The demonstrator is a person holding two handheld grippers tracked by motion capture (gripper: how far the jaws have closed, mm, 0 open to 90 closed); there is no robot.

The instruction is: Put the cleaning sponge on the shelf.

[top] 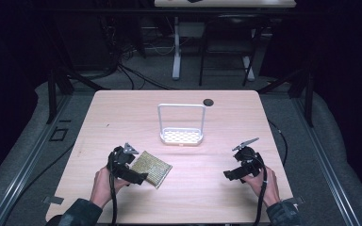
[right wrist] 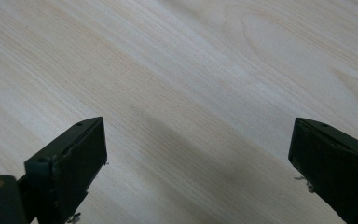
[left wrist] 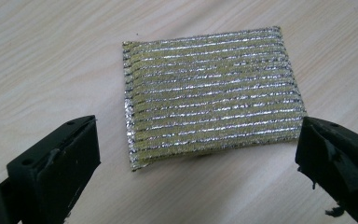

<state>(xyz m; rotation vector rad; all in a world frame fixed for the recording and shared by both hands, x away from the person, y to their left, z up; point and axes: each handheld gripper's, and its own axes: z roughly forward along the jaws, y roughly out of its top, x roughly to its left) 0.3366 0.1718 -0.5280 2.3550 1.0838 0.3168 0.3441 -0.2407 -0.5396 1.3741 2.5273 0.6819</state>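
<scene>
On the near left part of the table (top: 122, 113) lies a shiny yellow sponge (top: 152, 168), flat, well in from the edges. Just beside it, the left gripper (top: 139, 178) has its jaws wide apart, holding nothing. Near the right edge, the right gripper (top: 229, 174) is wide too, over bare wood. Farther off, in the middle, stands a white rack (top: 181, 125).

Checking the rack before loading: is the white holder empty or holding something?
Empty. The high view shows the white holder with a bare perforated base; the scouring pad lies on the table.
</scene>
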